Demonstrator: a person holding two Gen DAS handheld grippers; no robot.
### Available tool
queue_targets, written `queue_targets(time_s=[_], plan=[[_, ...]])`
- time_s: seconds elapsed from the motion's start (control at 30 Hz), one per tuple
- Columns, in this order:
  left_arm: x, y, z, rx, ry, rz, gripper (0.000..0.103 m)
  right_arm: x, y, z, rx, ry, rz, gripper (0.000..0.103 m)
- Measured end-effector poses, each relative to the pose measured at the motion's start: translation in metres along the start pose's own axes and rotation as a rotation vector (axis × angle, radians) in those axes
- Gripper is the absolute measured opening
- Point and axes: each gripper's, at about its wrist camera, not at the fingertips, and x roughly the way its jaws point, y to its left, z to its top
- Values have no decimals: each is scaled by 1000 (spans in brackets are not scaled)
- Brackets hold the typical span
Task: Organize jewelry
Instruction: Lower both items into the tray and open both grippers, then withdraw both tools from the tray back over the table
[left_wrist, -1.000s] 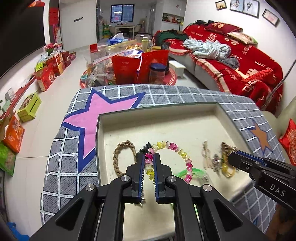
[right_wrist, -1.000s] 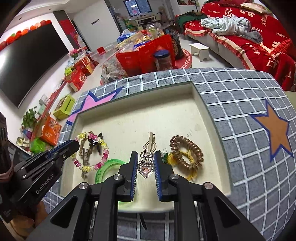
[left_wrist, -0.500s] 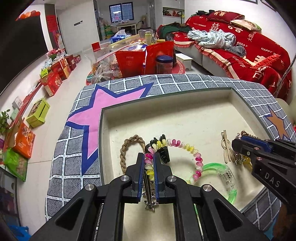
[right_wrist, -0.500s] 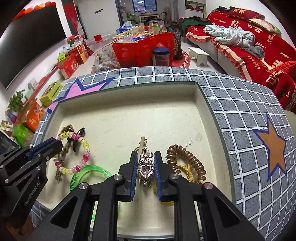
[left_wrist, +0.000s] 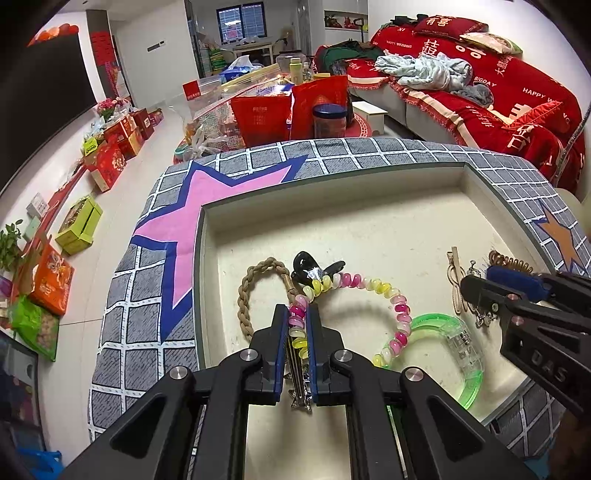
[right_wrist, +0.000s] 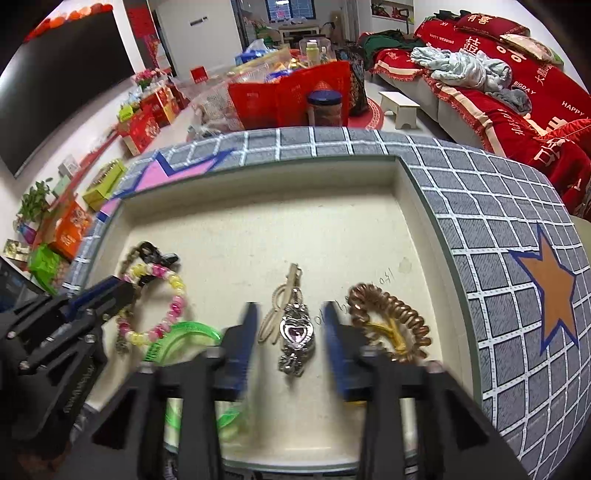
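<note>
So the tray (right_wrist: 424, 192) is where all the jewelry is getting lined up, and it's basically a row along the near edge. Left gripper (left_wrist: 297, 317) is clamped tight on the bead bracelet (left_wrist: 384, 291), pinching its left side with a thin silver clip thing hanging between the pads too, so I'd guess it's being dragged or lifted clear of the braided band (left_wrist: 245, 295) and black clip (left_wrist: 308, 266) it's tangled against. Right gripper (right_wrist: 290, 323) is spread wide, fingers blurred, with the heart pendant (right_wrist: 297, 332) lying flat on the tray floor between them, nothing gripped. Looks like it's been set down in its own spot, between the green bangle (right_wrist: 184, 332) on the left and the brown coil tie (right_wrist: 391, 314) on the right.
</note>
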Motion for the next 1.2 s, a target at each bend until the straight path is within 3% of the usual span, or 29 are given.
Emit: queue_targets(time_s=[0.4, 0.77, 0.93, 0.97, 1.0, 1.03, 1.13, 1.2], plan=[[-23, -2, -5, 14, -101, 45, 27, -34, -10, -4, 74, -77, 11, 54], [-16, -6, -4, 32, -75, 45, 28, -48, -20, -12, 88, -90, -2, 54], [-24, -7, -5, 40, -102, 56, 28, -48, -24, -16, 97, -80, -2, 54], [-25, -8, -5, 42, -107, 58, 31, -48, -25, -18, 100, -79, -2, 54], [-26, -8, -5, 42, -109, 60, 44, -49, -25, -19, 102, -79, -2, 54], [-27, -7, -5, 36, -109, 67, 99, -49, -26, -20, 103, -80, -3, 54], [-38, -5, -7, 23, -174, 103, 103, -53, -28, -20, 105, -87, -8, 54], [-42, -7, -7, 48, -173, 99, 103, -54, -30, -20, 106, -87, -10, 54]])
